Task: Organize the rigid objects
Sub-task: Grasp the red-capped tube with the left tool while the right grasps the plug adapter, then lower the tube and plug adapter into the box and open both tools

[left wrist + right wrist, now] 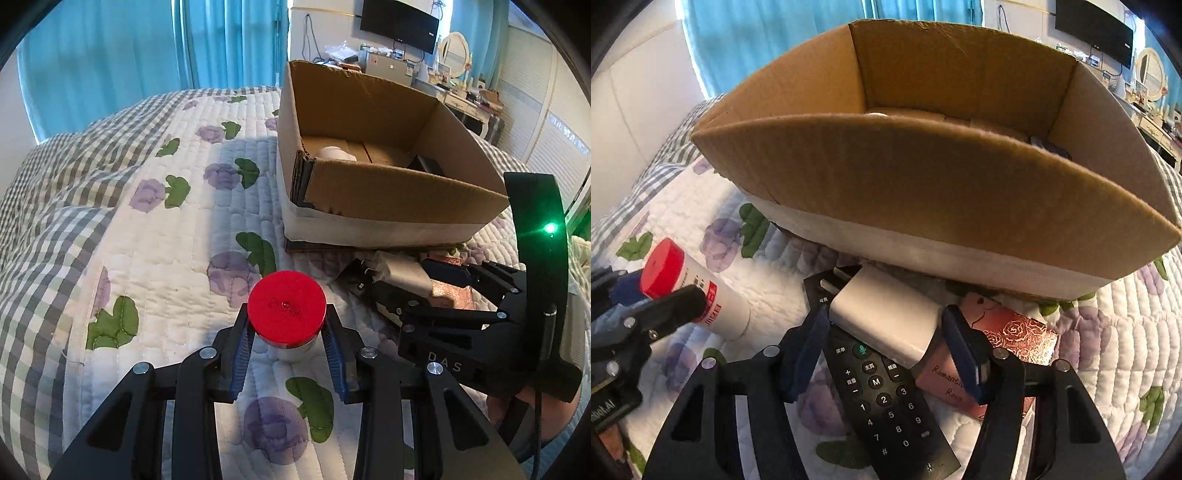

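beside the cardboard box on the bed, the red-capped bottle is gripped by the left tongs. the white charger is straddled by the right tongs, seemingly clamped; it could be tipped onto the remote if pinched off-centre.

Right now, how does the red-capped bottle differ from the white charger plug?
The red-capped bottle is a round cylinder with red print; the white charger plug is a plain boxy block with metal prongs. The bottle is in the left gripper, clear of other items; the plug lies on the black remote, between the right gripper fingers. Both have white bodies and sit outside the cardboard box.
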Tool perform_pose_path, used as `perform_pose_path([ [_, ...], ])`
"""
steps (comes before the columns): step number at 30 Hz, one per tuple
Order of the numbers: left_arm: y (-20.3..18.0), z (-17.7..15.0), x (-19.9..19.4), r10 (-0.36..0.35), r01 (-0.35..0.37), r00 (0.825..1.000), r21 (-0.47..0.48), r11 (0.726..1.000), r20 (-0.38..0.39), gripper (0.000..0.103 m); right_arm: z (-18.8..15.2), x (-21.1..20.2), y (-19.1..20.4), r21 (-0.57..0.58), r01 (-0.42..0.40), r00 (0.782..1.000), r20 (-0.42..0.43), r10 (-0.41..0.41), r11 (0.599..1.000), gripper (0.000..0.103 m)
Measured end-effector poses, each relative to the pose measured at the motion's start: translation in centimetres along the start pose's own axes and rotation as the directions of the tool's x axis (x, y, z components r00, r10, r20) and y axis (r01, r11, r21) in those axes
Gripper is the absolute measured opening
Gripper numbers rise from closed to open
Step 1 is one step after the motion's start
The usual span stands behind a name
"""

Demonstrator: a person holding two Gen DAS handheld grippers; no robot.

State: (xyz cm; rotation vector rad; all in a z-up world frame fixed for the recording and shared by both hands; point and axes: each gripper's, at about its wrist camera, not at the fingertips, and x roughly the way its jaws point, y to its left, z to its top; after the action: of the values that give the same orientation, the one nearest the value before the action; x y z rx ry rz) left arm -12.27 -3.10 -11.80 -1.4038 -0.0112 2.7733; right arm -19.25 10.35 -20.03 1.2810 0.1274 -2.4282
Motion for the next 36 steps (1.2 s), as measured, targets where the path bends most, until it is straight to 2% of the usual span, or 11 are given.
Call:
perform_pose_path([
  [4, -0.1, 0.0, 0.0, 0.009, -0.009, 1.000, 0.008, 1.000, -0.001, 0.037, -0.6, -0.7, 0.4, -0.010, 0.011, 1.000, 0.016, -0.011, 1.000, 0.060],
  [14, -1.2, 0.3, -1.8, 0.031, -0.032, 0.999, 0.033, 0.999, 0.025, 0.037, -2.0, -5.6, 2.3, -0.066, 0.077, 0.993, 0.093, -0.071, 0.995, 0.059],
  [19, -1.9, 0.9, -4.0, 0.020, -0.022, 0.998, 0.044, 0.999, 0.057, 0.037, -1.6, -9.6, 1.8, -0.074, 0.090, 0.982, 0.172, -0.076, 0.993, 0.059],
  [21, -2.1, 1.5, -5.5, -0.009, 0.006, 0.997, 0.046, 0.999, 0.079, 0.037, -1.4, -11.6, 1.9, -0.074, 0.101, 0.974, 0.211, -0.084, 0.992, 0.059],
  [26, -2.8, 4.2, -8.5, -0.037, 0.028, 0.988, 0.066, 0.997, 0.151, 0.037, 0.8, -15.2, 1.8, -0.069, 0.128, 0.949, 0.299, -0.102, 0.989, 0.059],
  [31, -4.0, 8.9, -9.4, -0.037, 0.016, 0.975, 0.101, 0.995, 0.218, 0.037, 4.9, -17.9, -0.3, -0.053, 0.154, 0.922, 0.367, -0.124, 0.987, 0.059],
  [36, -5.5, 13.2, -7.3, -0.032, -0.002, 0.972, 0.145, 0.989, 0.232, 0.037, 9.2, -16.3, -2.7, -0.043, 0.159, 0.923, 0.360, -0.133, 0.986, 0.059],
])
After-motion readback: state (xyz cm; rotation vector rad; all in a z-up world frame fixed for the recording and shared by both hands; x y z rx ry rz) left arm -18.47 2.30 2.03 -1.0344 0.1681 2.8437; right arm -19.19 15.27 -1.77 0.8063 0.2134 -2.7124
